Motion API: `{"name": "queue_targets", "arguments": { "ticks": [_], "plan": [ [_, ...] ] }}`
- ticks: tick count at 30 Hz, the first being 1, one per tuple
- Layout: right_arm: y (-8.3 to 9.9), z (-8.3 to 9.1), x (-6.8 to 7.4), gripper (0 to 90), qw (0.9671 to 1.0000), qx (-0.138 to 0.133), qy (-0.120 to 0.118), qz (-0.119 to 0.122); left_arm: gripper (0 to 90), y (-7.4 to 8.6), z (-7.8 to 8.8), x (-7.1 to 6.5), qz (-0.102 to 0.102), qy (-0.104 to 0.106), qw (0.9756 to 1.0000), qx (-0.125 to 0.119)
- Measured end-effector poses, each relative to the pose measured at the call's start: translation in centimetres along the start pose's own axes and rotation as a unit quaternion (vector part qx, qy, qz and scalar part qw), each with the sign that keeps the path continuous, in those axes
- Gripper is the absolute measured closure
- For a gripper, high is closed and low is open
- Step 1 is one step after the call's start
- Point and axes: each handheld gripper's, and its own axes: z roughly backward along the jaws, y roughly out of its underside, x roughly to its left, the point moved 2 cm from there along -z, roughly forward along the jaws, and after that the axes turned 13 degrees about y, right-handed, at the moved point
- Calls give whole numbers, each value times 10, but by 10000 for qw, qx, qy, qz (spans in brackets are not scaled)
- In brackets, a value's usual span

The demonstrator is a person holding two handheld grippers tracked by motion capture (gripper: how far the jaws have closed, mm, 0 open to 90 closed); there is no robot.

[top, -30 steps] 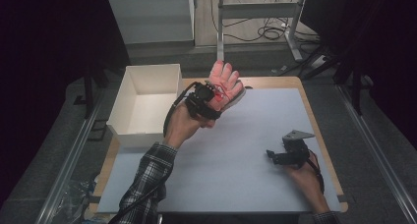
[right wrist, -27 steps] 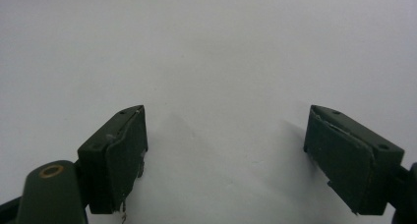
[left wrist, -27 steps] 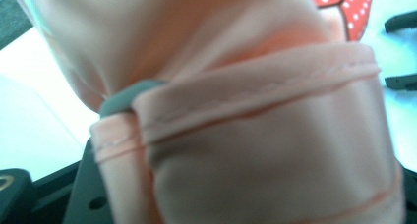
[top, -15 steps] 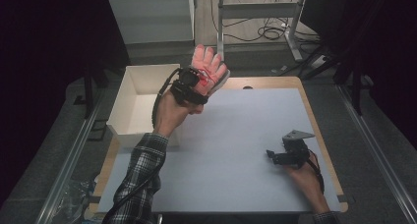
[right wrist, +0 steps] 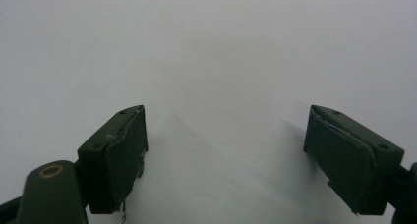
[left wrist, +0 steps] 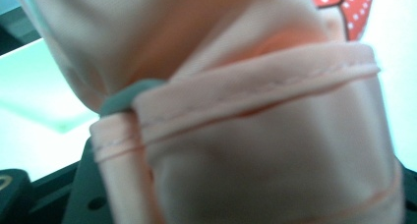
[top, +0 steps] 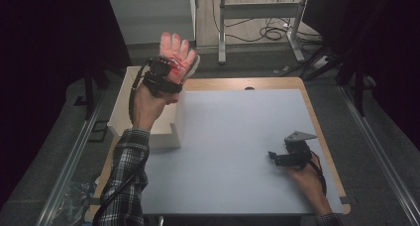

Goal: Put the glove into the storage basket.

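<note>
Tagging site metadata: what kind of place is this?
Probably a lab recording rig, not a home: dark curtains around a work table, loose cables on the floor, a person with a handheld left gripper.

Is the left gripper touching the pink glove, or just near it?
Touching. In the left gripper view the pink glove is bunched right against the gripper; in the high view the left gripper holds it aloft.

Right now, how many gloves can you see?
1. A pale pink fabric glove with a red dotted patch is held up in the left gripper above the white open box. More may lie hidden inside that box.
</note>
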Motion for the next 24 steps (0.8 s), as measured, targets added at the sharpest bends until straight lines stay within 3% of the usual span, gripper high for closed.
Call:
{"name": "queue_targets", "arguments": {
  "ticks": [12, 24],
  "plan": [
    [0, 0, 0, 168, 10000, -4, 5, 6, 400, 27, -4, 36, 474, -212, 9987, -2],
    [0, 0, 0, 168, 10000, -2, 13, 6, 393, 57, -42, 52, 747, -252, 9968, 136]
  ]
}}
